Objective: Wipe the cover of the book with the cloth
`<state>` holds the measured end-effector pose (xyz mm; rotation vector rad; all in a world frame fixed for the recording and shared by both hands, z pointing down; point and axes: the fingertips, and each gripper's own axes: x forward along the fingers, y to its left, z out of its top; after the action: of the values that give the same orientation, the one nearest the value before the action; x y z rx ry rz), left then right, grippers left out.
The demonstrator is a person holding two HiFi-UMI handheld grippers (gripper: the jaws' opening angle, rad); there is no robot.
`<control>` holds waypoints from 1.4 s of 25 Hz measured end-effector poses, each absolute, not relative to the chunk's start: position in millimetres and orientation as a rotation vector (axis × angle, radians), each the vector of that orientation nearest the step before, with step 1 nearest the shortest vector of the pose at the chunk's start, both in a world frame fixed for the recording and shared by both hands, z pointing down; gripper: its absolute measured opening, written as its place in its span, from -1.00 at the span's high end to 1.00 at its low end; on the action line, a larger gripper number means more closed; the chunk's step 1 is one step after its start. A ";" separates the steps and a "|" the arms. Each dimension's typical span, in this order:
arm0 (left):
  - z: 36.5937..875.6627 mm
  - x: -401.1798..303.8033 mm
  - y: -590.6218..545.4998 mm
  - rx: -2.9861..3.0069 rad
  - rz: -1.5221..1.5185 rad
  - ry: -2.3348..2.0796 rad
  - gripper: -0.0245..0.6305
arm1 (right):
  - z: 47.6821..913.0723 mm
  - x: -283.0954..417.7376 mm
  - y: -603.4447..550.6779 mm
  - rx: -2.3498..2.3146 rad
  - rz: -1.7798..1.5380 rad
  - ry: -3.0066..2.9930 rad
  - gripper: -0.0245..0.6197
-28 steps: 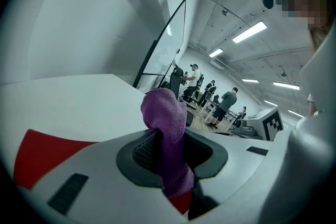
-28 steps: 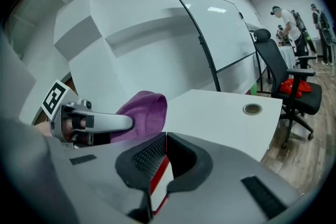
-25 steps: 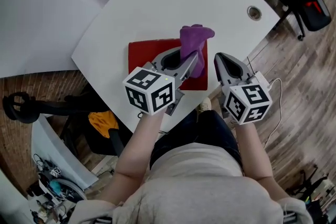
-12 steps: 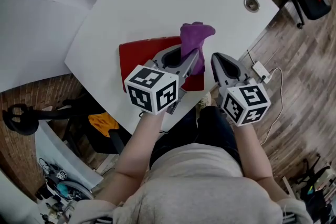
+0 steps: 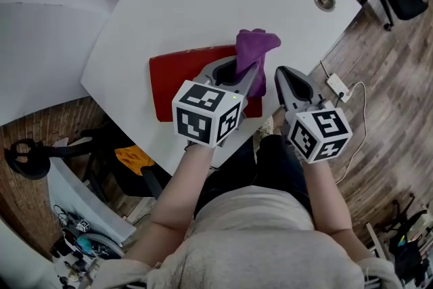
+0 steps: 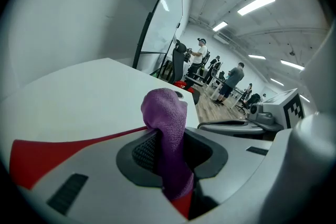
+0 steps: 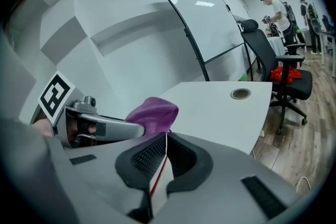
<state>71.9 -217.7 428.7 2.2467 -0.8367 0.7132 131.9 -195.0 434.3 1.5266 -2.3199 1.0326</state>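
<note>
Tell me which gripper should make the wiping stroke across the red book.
Left. The left gripper is shut on the purple cloth, right over the red book. The right gripper, jaws together, holds no cloth and sits beside the book.

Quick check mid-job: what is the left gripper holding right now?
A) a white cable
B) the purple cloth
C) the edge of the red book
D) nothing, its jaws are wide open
B: in the left gripper view, the left gripper has its jaws closed on the purple cloth, which sticks up from between them over the red book.
</note>
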 end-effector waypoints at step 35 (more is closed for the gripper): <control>436.1 21.1 -213.8 2.181 0.708 -0.870 0.59 | 414.6 82.3 -196.2 1.397 0.915 -2.428 0.85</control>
<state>21.1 -213.8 436.1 2.1809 -0.8703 0.7082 82.3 -196.2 414.6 1.3969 -2.4285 0.9151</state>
